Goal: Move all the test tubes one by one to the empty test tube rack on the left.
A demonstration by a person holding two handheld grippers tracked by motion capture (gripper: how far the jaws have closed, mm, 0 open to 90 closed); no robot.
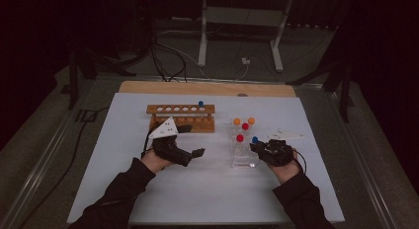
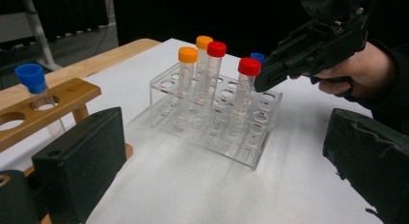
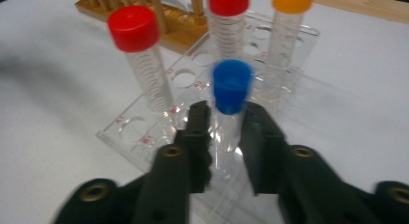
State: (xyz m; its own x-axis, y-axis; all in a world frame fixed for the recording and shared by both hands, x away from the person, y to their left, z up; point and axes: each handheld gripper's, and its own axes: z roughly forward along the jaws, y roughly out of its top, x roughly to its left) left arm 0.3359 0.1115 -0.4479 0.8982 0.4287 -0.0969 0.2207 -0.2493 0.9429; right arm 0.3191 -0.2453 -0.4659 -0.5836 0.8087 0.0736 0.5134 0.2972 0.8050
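Note:
A clear plastic rack [image 1: 244,159] [image 2: 263,137] holds several capped tubes: two orange [image 2: 187,55], two red [image 2: 249,66] [image 3: 133,28]. My right gripper [image 3: 229,132] [image 1: 255,146] is shut on a blue-capped tube [image 3: 232,86] [image 2: 257,56] at the rack's near right corner, with its jaws against the tube's body just under the cap. Whether the tube still sits in its hole I cannot tell. My left gripper [image 1: 193,140] [image 2: 226,185] hovers open left of the rack, nothing between its jaws. It points at the rack.
A wooden tube rack [image 1: 180,115] [image 2: 46,105] stands behind the left gripper with one blue-capped tube [image 1: 200,104] [image 2: 31,79] in its right end. Everything rests on a white sheet [image 1: 207,189]. A wooden table edge [image 1: 207,88] runs along the back.

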